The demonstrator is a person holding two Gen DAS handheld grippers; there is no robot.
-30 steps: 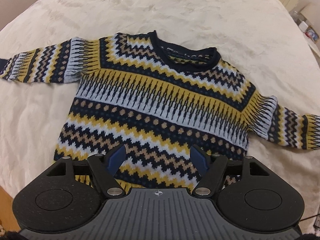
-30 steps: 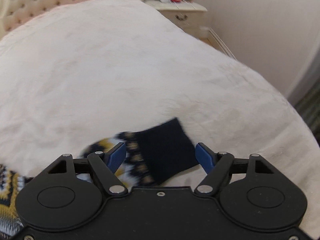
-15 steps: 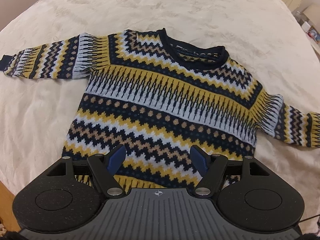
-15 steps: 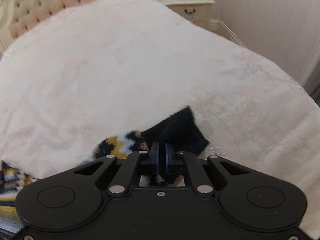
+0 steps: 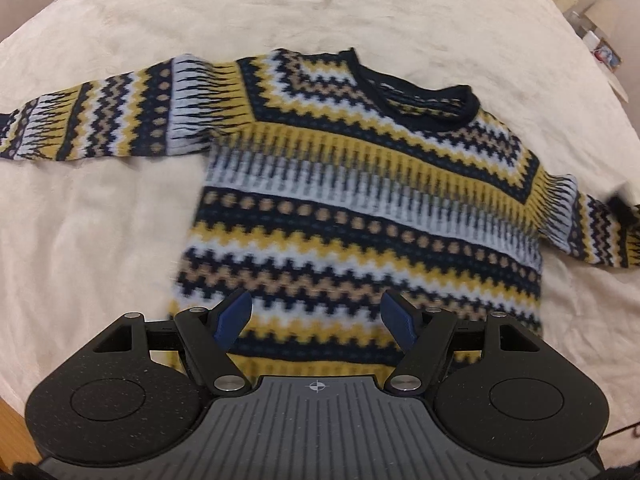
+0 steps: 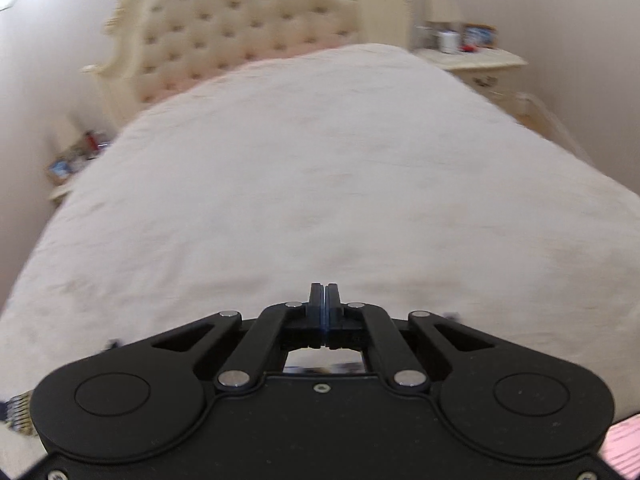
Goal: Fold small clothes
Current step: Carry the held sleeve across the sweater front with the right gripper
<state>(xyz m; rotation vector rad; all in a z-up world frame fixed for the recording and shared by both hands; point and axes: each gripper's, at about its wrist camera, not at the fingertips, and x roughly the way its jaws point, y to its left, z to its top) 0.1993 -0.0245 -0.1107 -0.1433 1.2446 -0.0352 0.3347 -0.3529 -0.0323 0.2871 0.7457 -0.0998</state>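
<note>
A small knit sweater (image 5: 360,208) in navy, yellow, white and tan zigzag bands lies face up on the cream bedspread (image 5: 120,260), sleeves spread left and right. My left gripper (image 5: 316,316) is open and empty, hovering over the sweater's hem. My right gripper (image 6: 324,300) has its jaws closed together and is raised above the bed. No cloth shows between its fingers. A scrap of patterned knit (image 6: 16,416) shows at the lower left edge of the right wrist view. The right sleeve (image 5: 600,232) runs off the left wrist view's edge, its end blurred.
A tufted cream headboard (image 6: 248,32) stands at the far end of the bed. Bedside tables with small items stand at the right (image 6: 472,60) and left (image 6: 76,160). A wooden bed edge (image 5: 12,420) shows at lower left.
My right gripper closed on the dark sleeve cuff, then lifted and tilted up, so the cuff is now out of sight. My left gripper shifted left over the hem and stayed open.
</note>
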